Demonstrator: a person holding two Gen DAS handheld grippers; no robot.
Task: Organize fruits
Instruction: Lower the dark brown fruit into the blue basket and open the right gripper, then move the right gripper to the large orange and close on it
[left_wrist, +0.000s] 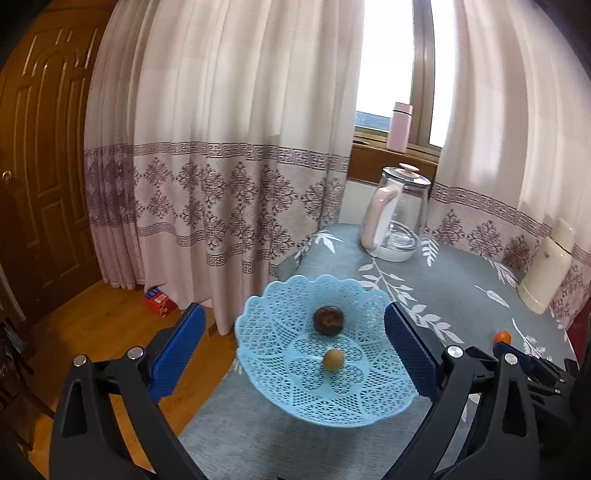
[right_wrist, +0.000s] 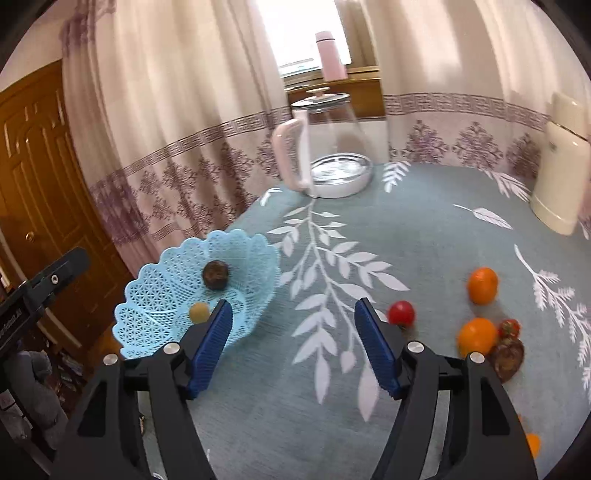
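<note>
A light blue lattice basket (left_wrist: 369, 387) (right_wrist: 159, 295) sits at the table's left edge. It holds a dark brown round fruit (left_wrist: 328, 320) (right_wrist: 216, 275) and a small tan fruit (left_wrist: 334, 359) (right_wrist: 199, 312). My left gripper (left_wrist: 295, 347) is open above the basket, with nothing between its fingers. My right gripper (right_wrist: 293, 325) is open over the tablecloth, just right of the basket. To its right lie a red tomato (right_wrist: 401, 312), two oranges (right_wrist: 482, 285) (right_wrist: 477, 335), a strawberry (right_wrist: 509, 328) and a brown fruit (right_wrist: 508, 356).
A glass kettle (left_wrist: 399, 214) (right_wrist: 328, 147) with a pink handle stands at the table's back. A cream thermos (left_wrist: 546, 269) (right_wrist: 561, 177) stands back right. A pink bottle (left_wrist: 399, 127) is on the windowsill. A red box (left_wrist: 159, 301) lies on the floor by the curtain.
</note>
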